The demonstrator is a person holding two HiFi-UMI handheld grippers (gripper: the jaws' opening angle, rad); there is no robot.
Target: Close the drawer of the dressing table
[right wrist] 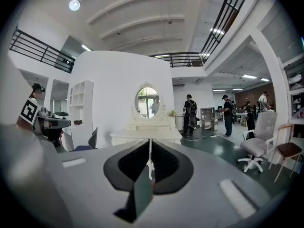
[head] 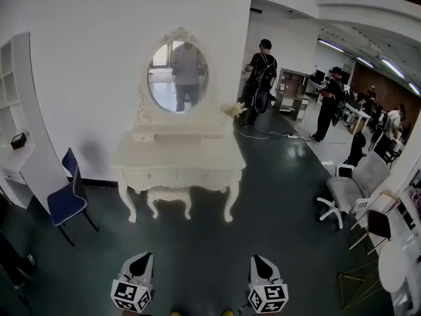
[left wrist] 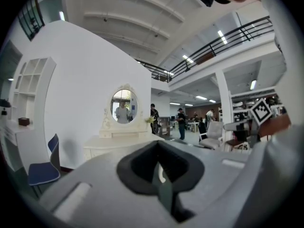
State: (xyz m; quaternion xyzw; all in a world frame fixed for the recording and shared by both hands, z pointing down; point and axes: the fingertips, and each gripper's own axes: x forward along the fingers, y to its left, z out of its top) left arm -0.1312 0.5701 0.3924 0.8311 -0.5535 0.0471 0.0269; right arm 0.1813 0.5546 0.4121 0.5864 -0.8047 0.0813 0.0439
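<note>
Dressing bench (head: 177,158) sits flush against the big white wall (head: 85,58), well apart from both tongs, with a wide stretch of dark floor (head: 283,176) in between. The oval mirror (head: 177,78) stands on top of it at the back. A blue chair (head: 66,199) is off to its left, and a white office chair (head: 352,189) is way out to the right.

Only the head view looks down far enough to show the little stool (head: 169,195) tucked under the bench, plus the drawer fronts (head: 152,178) in the apron. From this far I honestly can't tell whether either one sticks out.

The left tongs (head: 141,259) and right tongs (head: 263,262) hang low at the bottom edge of that view, side by side and touching nothing. The head view only shows their tops. The gripper views settle it: the left tongs (left wrist: 159,167) have their jaws pressed together on nothing, and so do the right tongs (right wrist: 150,163). Each gripper view also catches the other one's marker cube out at its edge, which the head view shows from above.
</note>
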